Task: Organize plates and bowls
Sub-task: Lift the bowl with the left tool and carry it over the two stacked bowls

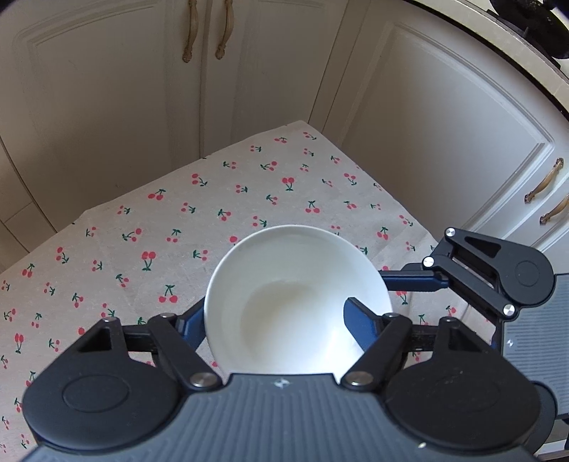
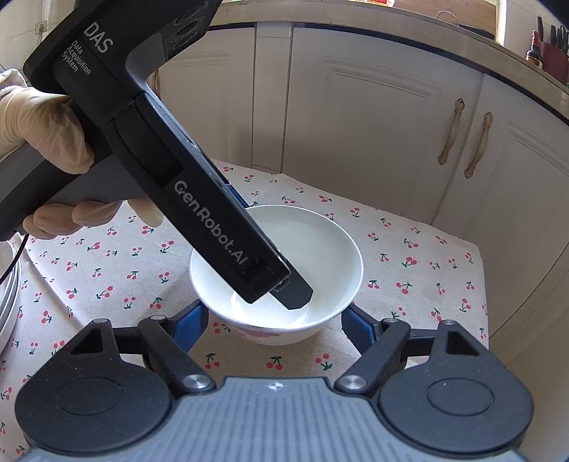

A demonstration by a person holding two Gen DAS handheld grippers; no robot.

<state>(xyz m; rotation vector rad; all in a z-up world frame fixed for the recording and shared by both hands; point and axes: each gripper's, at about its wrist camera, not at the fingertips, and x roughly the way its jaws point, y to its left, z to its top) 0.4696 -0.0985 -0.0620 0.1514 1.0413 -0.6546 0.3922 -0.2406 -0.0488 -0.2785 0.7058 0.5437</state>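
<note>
A white bowl [image 1: 284, 295] stands on the cherry-print tablecloth [image 1: 142, 227]. My left gripper [image 1: 275, 320] is open and straddles the bowl's near wall: the right finger [image 1: 359, 320] is inside the bowl, the left finger [image 1: 192, 325] outside. In the right wrist view the same bowl [image 2: 320, 245] has the left gripper's body [image 2: 199, 199] reaching down into it. My right gripper [image 2: 274, 325] is open, its blue fingers [image 2: 190, 321] on either side of the bowl's near side, not touching. It also shows in the left wrist view [image 1: 494, 270] to the right of the bowl.
White cabinet doors with brass handles [image 1: 222, 28] stand behind the table. The table's far corner [image 1: 302, 124] and right edge [image 2: 480, 284] are close. A stack of white plates [image 2: 9, 288] shows at the left edge. A gloved hand [image 2: 53, 131] holds the left gripper.
</note>
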